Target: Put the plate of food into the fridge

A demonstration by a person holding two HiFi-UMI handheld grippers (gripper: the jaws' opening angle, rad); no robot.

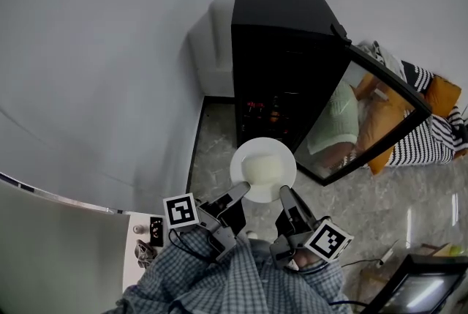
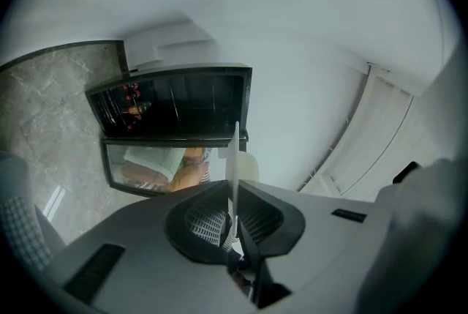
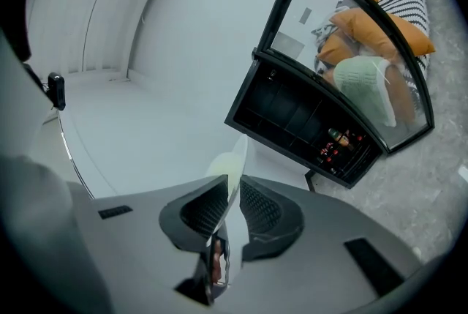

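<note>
Both tongs are clamped on one white plate (image 1: 238, 165): the left gripper (image 1: 237, 195) pinches the thin rim on the left, the right gripper (image 1: 287, 197) the rim on the right. The plate hangs level in the air just short of the black fridge (image 1: 281, 49), a pale mound of food (image 1: 264, 168) at its middle. The fridge's glass door (image 1: 365, 122) stands open to the right, and small bottles (image 3: 342, 143) show on a shelf inside. The carry to the fridge appears to be under way, with the plate not yet inside. Sliding it in would call for both grippers to advance together and level, toward a free shelf, clear of the door's edge.
</note>
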